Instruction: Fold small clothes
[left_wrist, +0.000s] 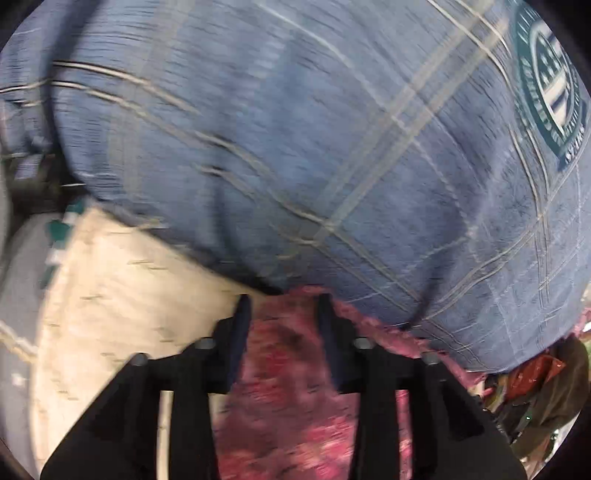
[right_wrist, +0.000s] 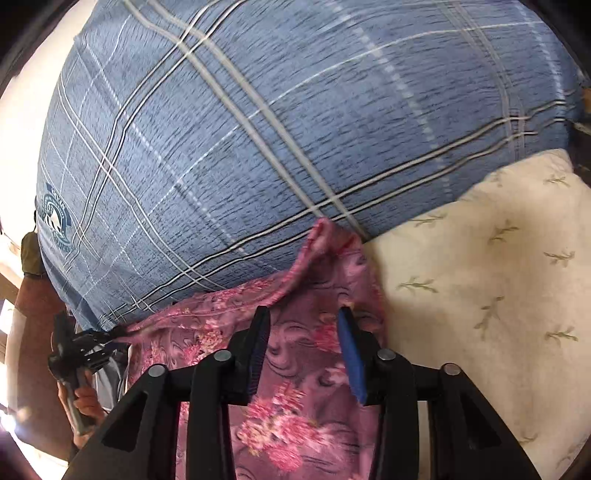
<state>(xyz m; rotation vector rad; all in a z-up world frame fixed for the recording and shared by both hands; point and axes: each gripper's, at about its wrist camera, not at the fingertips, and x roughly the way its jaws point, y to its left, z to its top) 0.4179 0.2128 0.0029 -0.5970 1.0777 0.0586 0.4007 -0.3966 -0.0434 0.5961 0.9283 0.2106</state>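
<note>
Pink floral cloth lies under both grippers, left and right, fingers apart; pinch its edges evenly before folding.

Motion blur smears the left wrist view, so the pink floral cloth shows no clear pattern there. The blue checked sheet runs off the top edge. The round crest carries lettering too small to read.
</note>
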